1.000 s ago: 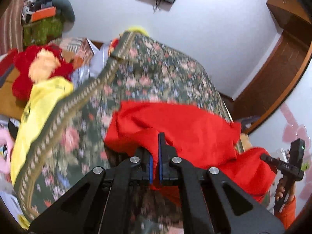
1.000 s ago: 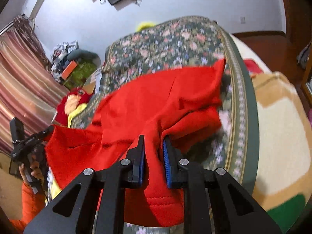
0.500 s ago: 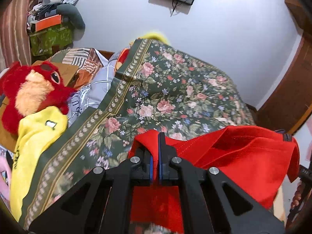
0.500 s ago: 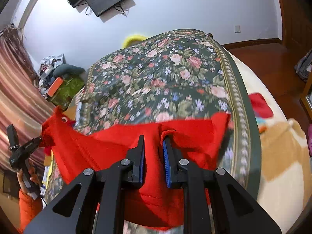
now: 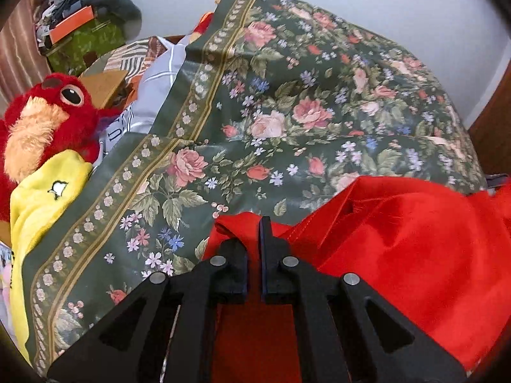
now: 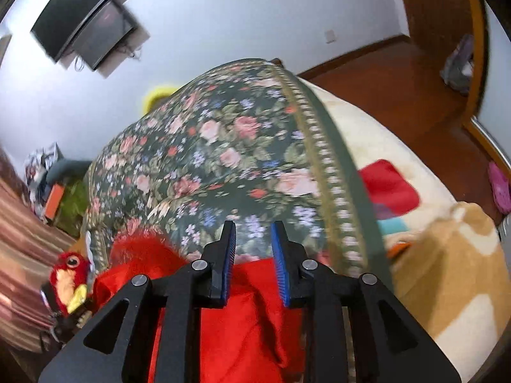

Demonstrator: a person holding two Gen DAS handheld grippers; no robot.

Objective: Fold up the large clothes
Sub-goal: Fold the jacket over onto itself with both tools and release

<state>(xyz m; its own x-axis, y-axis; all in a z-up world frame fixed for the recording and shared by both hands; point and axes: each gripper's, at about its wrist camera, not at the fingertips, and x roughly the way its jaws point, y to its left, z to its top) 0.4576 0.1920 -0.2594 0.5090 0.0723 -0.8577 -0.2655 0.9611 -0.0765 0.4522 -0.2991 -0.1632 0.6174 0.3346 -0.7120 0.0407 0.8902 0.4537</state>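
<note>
The red garment [image 5: 399,249] now lies lower and nearer on the floral bedspread [image 5: 287,111], no longer lifted and spread. The right gripper [image 6: 254,239] has just been opening, and the cloth sits loose between its jaws. The left gripper [image 5: 254,239] has loosened slightly, the cloth edge between its jaws.

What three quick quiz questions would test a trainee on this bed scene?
1. True or false: the left gripper is shut on the red garment.
2. What does the red garment lie on? A bare wood; B floral bedspread; C glass table.
3. Fill in: in the left wrist view, the cloth just below the red plush toy is coloured ___.
Key: 1 true; 2 B; 3 yellow.
</note>
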